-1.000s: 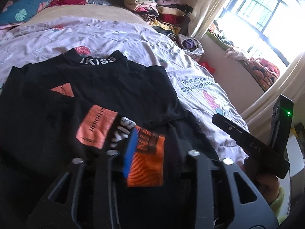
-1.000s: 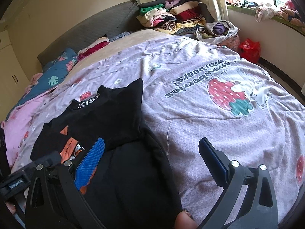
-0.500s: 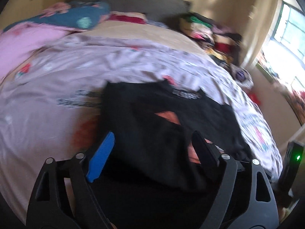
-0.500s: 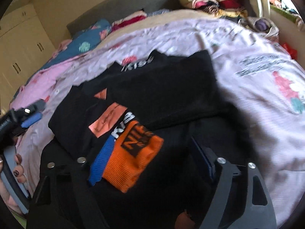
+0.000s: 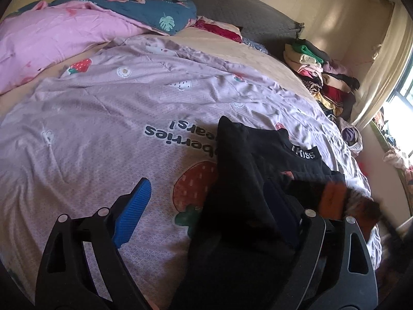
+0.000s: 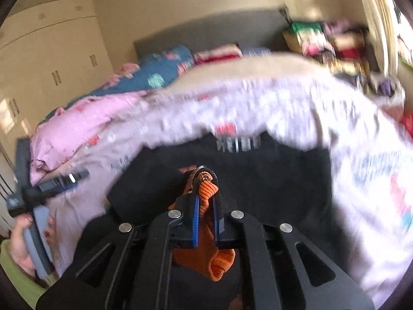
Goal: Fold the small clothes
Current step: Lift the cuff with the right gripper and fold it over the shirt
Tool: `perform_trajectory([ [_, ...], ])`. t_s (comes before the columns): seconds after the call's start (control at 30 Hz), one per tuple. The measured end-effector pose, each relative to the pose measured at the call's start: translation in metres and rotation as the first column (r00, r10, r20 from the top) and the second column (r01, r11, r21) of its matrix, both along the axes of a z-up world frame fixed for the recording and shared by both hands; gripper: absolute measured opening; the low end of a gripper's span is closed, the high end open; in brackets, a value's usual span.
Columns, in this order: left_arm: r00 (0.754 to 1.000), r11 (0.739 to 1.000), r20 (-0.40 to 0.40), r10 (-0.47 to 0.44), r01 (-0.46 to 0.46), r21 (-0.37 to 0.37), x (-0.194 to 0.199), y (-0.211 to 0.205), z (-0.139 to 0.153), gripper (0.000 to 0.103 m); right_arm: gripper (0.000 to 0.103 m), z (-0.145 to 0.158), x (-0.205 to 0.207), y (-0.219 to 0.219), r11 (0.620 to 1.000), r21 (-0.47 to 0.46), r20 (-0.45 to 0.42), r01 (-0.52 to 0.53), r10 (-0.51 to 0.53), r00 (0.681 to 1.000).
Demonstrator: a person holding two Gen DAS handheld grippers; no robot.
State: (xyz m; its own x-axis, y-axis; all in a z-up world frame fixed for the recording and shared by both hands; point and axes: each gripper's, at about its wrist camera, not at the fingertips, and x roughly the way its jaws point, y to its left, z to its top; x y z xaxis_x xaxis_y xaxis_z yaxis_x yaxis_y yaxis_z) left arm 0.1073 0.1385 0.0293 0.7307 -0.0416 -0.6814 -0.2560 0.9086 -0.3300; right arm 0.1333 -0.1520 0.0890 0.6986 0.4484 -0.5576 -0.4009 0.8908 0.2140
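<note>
Right wrist view blurs bedding; right gripper [image 6: 205, 206] jaws clamp orange cuff [image 6: 208, 193], left gripper [image 5: 209, 206] jaws opening.

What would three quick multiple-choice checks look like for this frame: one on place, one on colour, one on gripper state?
1. Where does the black top lie?
A. on the lilac strawberry-print cover
B. on the floor
C. on the clothes pile by the wall

2. What colour is the cuff in the right gripper?
A. green
B. orange
C. white

3. How does the left gripper stand?
A. shut on the pink quilt
B. shut on the cuff
C. jaws apart, opening

Key: 1 A, the cover shows around it. 2 B, orange ribbing between the pads. 3 C, its fingers stand wide.
</note>
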Motion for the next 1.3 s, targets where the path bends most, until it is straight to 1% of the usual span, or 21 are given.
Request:
perform_trajectory([
  [0.07,1.000,1.000,-0.001,-0.004,0.004,0.002,0.001,0.000,-0.001,0.081,0.007,0.030,0.001,-0.001,1.000,-0.017,0.081,-0.012,0.013,0.997],
  [0.13,1.000,1.000,-0.001,-0.011,0.011,-0.001,0.001,-0.001,-0.002,0.081,0.007,0.053,0.002,-0.007,0.999,-0.035,0.128,-0.008,0.012,0.992],
  [0.23,1.000,1.000,-0.006,-0.022,0.022,0.002,0.003,-0.007,-0.005,0.081,0.007,0.064,0.009,-0.018,0.999,-0.052,0.148,0.015,-0.008,0.989],
  [0.3,0.999,0.999,-0.015,-0.032,0.032,0.008,0.006,-0.010,-0.007,0.081,0.007,0.059,0.016,-0.022,0.997,-0.068,0.140,0.035,-0.025,0.990],
  [0.4,0.999,0.999,-0.027,-0.044,0.044,0.018,0.010,-0.015,-0.010,0.081,0.007,0.044,0.019,-0.029,0.996,-0.067,0.108,0.061,-0.053,0.993],
  [0.53,0.997,0.997,-0.051,-0.059,0.061,0.039,0.027,-0.021,-0.015,0.081,0.007,0.025,0.021,-0.034,0.992,-0.088,0.086,0.095,-0.088,0.992],
  [0.67,0.991,0.996,-0.098,-0.086,0.085,-0.011,0.057,-0.024,-0.028,0.081,0.007,0.006,0.026,-0.040,0.988,-0.080,0.058,0.132,-0.127,0.990],
  [0.77,0.987,0.994,-0.125,-0.100,0.092,-0.066,0.080,-0.024,-0.038,0.081,0.007,-0.006,0.029,-0.046,0.987,-0.069,0.039,0.146,-0.143,0.989],
  [0.87,0.982,0.991,-0.145,-0.122,0.113,-0.067,0.101,-0.031,-0.047,0.081,0.007,-0.014,0.030,-0.050,0.986,-0.071,0.024,0.153,-0.152,0.988],
  [0.93,0.976,0.990,-0.171,-0.132,0.122,-0.068,0.112,-0.036,-0.055,0.070,0.007,-0.018,0.029,-0.055,0.985,-0.065,0.017,0.161,-0.160,0.987],
  [1.0,0.974,0.990,-0.185,-0.134,0.123,-0.072,0.117,-0.040,-0.062,0.035,0.007,-0.021,0.026,-0.059,0.983,-0.072,0.015,0.167,-0.166,0.986],
  [1.03,0.973,0.988,-0.184,-0.142,0.130,-0.078,0.118,-0.041,-0.063,0.027,0.007,-0.023,0.025,-0.062,0.983,-0.074,0.006,0.167,-0.167,0.986],
  [1.1,0.972,0.988,-0.182,-0.151,0.145,-0.048,0.118,-0.047,-0.062,0.019,0.007,-0.027,0.025,-0.064,0.981,-0.086,-0.016,0.176,-0.178,0.984],
  [1.13,0.971,0.987,-0.177,-0.160,0.158,-0.026,0.116,-0.050,-0.060,0.016,0.007,-0.029,0.025,-0.065,0.979,-0.095,-0.024,0.181,-0.184,0.983],
  [1.23,0.972,0.985,-0.159,-0.175,0.173,-0.026,0.111,-0.048,-0.056,0.016,0.007,-0.039,0.032,-0.064,0.966,-0.159,-0.042,0.206,-0.215,0.976],
  [1.3,0.971,0.984,-0.157,-0.180,0.178,-0.024,0.110,-0.048,-0.054,0.016,0.007,-0.049,0.037,-0.064,0.959,-0.181,-0.053,0.216,-0.229,0.972],
])
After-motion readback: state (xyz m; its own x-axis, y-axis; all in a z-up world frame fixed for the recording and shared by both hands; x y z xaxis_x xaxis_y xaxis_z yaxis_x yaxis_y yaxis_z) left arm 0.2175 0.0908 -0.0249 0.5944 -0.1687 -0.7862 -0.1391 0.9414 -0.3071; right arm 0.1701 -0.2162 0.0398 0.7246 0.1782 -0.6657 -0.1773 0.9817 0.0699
